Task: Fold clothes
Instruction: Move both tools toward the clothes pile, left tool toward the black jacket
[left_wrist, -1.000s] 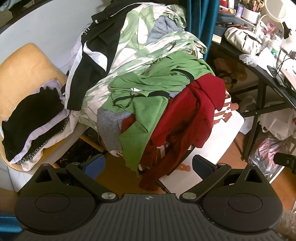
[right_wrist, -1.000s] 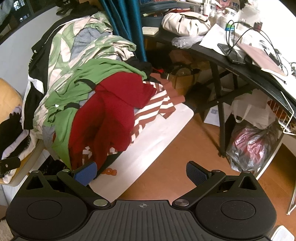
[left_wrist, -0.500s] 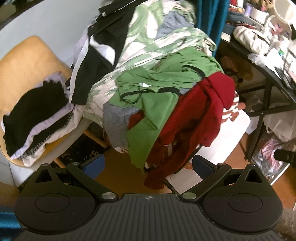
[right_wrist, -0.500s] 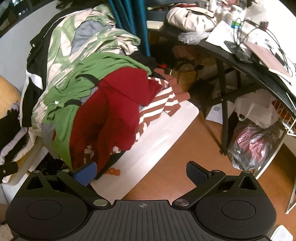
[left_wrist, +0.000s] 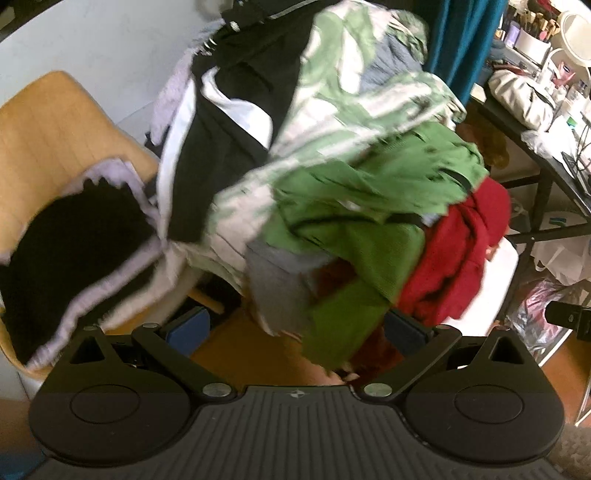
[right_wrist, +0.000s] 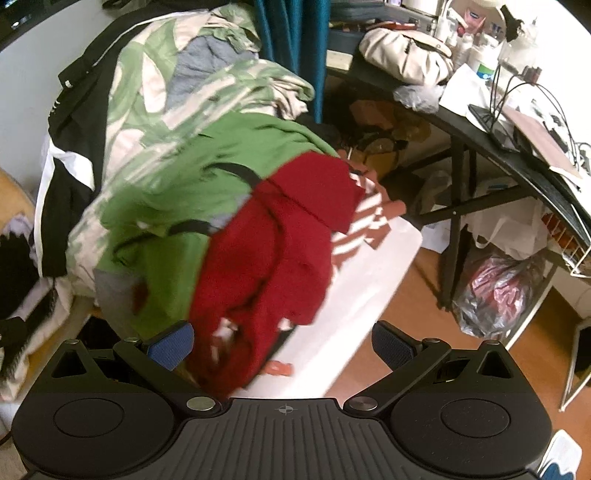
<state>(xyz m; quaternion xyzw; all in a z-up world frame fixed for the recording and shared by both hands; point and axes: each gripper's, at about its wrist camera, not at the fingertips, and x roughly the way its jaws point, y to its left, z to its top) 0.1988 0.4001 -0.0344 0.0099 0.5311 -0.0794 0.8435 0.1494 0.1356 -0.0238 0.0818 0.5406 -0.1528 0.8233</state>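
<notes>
A tall heap of clothes fills both views. A green garment drapes over its front, with a dark red garment hanging beside it and a leaf-print sheet higher up. My left gripper stands open, and the green garment's hanging hem reaches down between its blue pads. My right gripper is open too, with the red garment's lower end dangling between its fingers. A black and white jacket lies on the heap's left side.
A yellow chair on the left holds folded black and lilac clothes. A white board lies under the heap. A black desk crowded with items stands right, plastic bags beneath it. Wooden floor shows between.
Both grippers have moved closer to the heap. The green and red hems now hang between the fingers, and the views are blurred by motion.
</notes>
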